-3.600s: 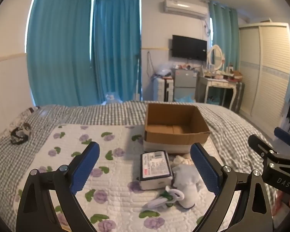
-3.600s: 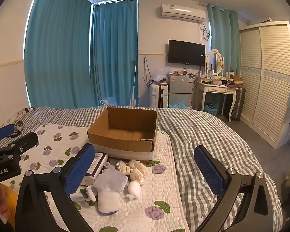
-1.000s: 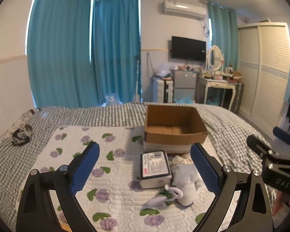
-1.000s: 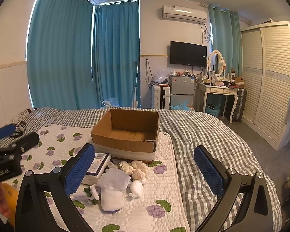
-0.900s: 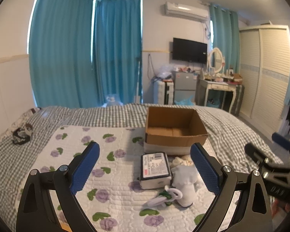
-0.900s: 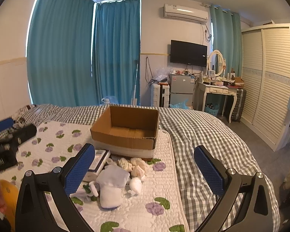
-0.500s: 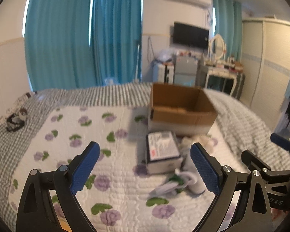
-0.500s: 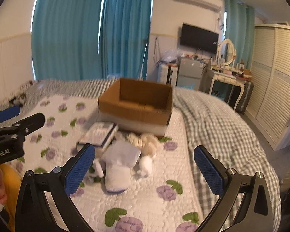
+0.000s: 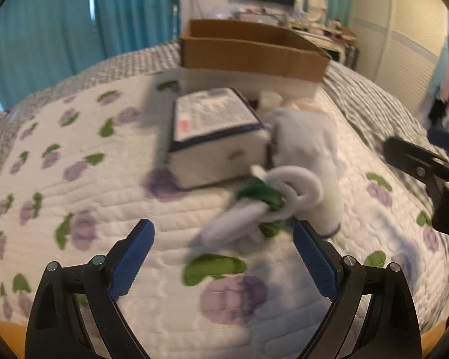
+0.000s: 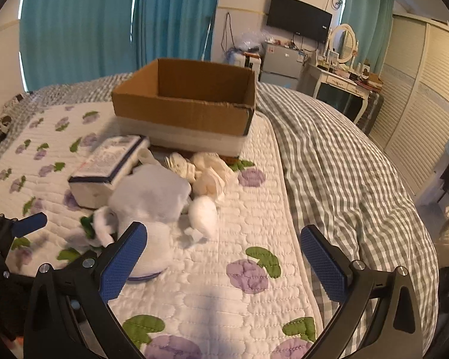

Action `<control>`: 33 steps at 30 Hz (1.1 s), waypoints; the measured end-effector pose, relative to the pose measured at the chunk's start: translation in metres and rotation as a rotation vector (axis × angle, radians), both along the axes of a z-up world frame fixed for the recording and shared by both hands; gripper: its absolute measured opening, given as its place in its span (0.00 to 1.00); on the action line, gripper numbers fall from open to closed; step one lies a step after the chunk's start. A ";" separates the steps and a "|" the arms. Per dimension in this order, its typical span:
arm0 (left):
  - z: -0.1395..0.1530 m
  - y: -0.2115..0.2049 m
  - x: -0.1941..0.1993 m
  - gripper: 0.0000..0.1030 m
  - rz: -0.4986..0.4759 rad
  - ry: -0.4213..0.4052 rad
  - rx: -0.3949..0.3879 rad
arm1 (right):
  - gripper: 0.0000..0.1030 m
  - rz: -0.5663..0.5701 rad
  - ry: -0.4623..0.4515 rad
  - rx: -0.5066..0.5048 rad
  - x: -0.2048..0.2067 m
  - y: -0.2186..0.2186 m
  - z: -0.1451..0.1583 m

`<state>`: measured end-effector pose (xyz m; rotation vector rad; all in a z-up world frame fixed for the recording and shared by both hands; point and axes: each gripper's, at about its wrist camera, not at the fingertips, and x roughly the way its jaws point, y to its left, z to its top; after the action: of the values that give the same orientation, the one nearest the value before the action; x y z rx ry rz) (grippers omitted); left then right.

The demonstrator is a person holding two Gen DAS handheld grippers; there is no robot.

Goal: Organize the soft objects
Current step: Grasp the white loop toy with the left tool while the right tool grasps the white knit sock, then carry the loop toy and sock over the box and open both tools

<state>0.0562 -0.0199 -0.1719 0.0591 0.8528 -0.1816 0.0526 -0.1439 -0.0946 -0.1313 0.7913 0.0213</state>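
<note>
We hold both grippers spread wide and empty over the bed: the left gripper sits just short of the white-and-green soft toy, the right gripper near the white sock, before the cardboard box.

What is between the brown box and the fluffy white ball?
In the right wrist view, cream crumpled soft things lie between the brown cardboard box and the fluffy white ball on the flowered quilt.

Open quilt fronts the soft pile; cardboard box seemingly walls its rear.
</note>
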 end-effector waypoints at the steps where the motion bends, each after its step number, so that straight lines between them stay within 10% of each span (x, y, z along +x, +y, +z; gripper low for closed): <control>1: 0.000 -0.002 0.001 0.92 -0.009 -0.001 0.002 | 1.00 -0.003 0.009 -0.004 0.002 -0.001 -0.003; 13: -0.005 0.000 0.022 0.29 -0.150 -0.019 -0.022 | 1.00 -0.001 0.040 -0.037 0.011 0.005 -0.016; 23: 0.022 0.038 0.018 0.28 -0.073 -0.061 -0.051 | 0.99 0.066 0.048 -0.005 0.015 0.032 -0.010; 33: 0.022 0.064 0.024 0.28 -0.042 -0.051 -0.075 | 0.74 0.134 0.150 0.045 0.049 0.076 -0.040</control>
<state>0.0799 0.0439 -0.1501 0.0116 0.7937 -0.2498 0.1020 -0.0675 -0.1348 -0.1410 0.9300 0.1778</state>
